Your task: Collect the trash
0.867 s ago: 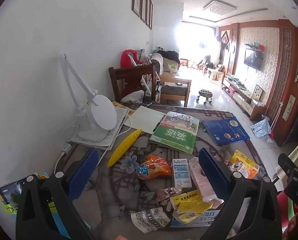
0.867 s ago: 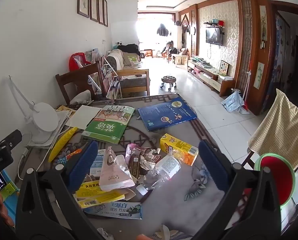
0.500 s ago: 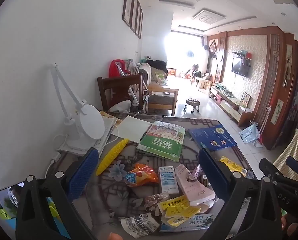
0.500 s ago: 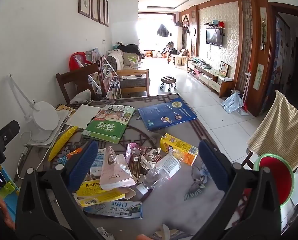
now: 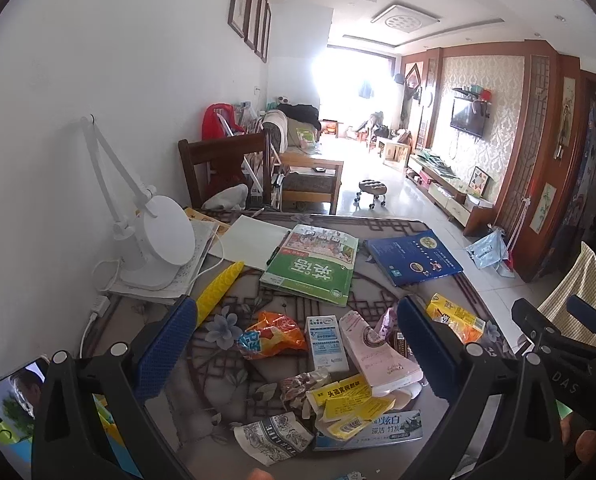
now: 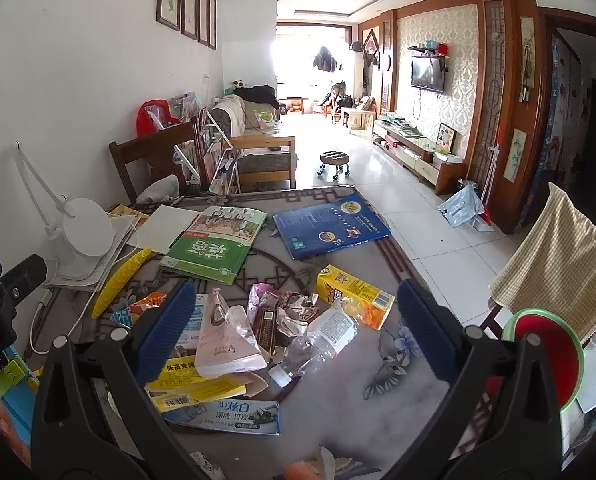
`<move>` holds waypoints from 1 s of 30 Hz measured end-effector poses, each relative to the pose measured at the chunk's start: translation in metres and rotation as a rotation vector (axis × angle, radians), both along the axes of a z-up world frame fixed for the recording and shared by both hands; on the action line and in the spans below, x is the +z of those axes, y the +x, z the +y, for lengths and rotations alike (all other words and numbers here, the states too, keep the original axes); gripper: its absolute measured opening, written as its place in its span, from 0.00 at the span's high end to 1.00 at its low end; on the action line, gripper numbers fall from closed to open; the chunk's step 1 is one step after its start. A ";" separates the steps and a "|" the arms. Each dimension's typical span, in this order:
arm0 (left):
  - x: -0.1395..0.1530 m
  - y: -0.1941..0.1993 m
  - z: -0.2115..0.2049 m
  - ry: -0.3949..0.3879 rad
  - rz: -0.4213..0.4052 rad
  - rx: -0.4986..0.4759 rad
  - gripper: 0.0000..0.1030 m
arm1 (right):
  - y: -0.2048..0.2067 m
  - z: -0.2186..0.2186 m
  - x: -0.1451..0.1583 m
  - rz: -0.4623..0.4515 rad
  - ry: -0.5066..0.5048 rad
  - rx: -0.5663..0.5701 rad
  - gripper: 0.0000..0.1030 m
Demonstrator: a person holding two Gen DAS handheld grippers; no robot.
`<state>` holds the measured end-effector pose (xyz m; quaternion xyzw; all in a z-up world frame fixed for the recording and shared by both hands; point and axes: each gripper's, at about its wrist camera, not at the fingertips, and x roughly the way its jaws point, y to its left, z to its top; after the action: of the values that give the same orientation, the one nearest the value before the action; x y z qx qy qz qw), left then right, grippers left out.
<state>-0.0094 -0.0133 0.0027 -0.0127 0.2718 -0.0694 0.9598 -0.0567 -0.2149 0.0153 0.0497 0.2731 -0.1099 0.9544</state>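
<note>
Left view has tipped up a bit since a second ago, more ceiling showing; the right one looks the same. Both the left gripper [image 5: 296,344] and right gripper [image 6: 296,328] are spread wide (nothing held or touched), hovering over the trash pile [image 6: 234,340] on the table [image 6: 377,392], near the green book [image 6: 214,244].

Wrappers [image 5: 272,334] and cartons [image 6: 351,296] lie before the books [image 5: 311,266] — lamp [image 5: 158,240] left.
</note>
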 end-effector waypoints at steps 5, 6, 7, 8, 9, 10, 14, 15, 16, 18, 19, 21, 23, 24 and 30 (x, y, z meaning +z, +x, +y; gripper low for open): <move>-0.002 0.002 0.002 -0.011 0.012 -0.009 0.08 | 0.005 -0.004 -0.005 0.025 0.044 0.023 0.03; -0.002 0.002 0.003 -0.011 0.014 -0.006 0.08 | 0.005 -0.005 -0.006 0.023 0.050 0.026 0.03; -0.003 0.002 0.003 -0.009 0.017 -0.002 0.08 | 0.005 -0.005 -0.006 0.020 0.057 0.031 0.03; -0.003 0.002 0.004 -0.010 0.018 0.000 0.08 | 0.004 -0.003 -0.006 0.019 0.057 0.034 0.03; -0.003 0.003 0.004 -0.013 0.019 0.001 0.08 | 0.005 -0.002 -0.006 0.018 0.057 0.035 0.03; -0.004 0.003 0.004 -0.011 0.018 0.002 0.08 | 0.005 -0.001 -0.006 0.018 0.054 0.033 0.03; -0.006 0.003 0.005 -0.009 0.023 0.012 0.08 | 0.006 0.000 -0.009 0.030 0.060 0.031 0.03; -0.007 0.003 0.006 -0.010 0.024 0.015 0.08 | 0.007 0.000 -0.009 0.032 0.061 0.029 0.03; -0.007 0.002 0.006 -0.011 0.025 0.016 0.08 | 0.006 0.000 -0.009 0.033 0.060 0.028 0.03; -0.007 0.002 0.007 -0.013 0.026 0.020 0.08 | 0.006 0.000 -0.009 0.035 0.060 0.030 0.03; -0.007 0.002 0.007 -0.015 0.026 0.021 0.08 | 0.006 0.000 -0.009 0.034 0.062 0.032 0.03; -0.007 0.002 0.007 -0.014 0.028 0.020 0.08 | 0.006 0.001 -0.009 0.033 0.063 0.034 0.03; -0.007 0.002 0.008 -0.014 0.031 0.022 0.08 | 0.006 0.002 -0.010 0.036 0.061 0.036 0.03; -0.007 0.002 0.009 -0.016 0.033 0.023 0.08 | 0.006 0.002 -0.010 0.038 0.060 0.037 0.03; -0.006 0.000 0.011 -0.020 0.027 0.029 0.08 | 0.006 0.002 -0.010 0.043 0.057 0.035 0.03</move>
<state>-0.0096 -0.0025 -0.0032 -0.0269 0.2836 -0.0581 0.9568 -0.0505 -0.2126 0.0051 0.0696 0.2973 -0.0866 0.9483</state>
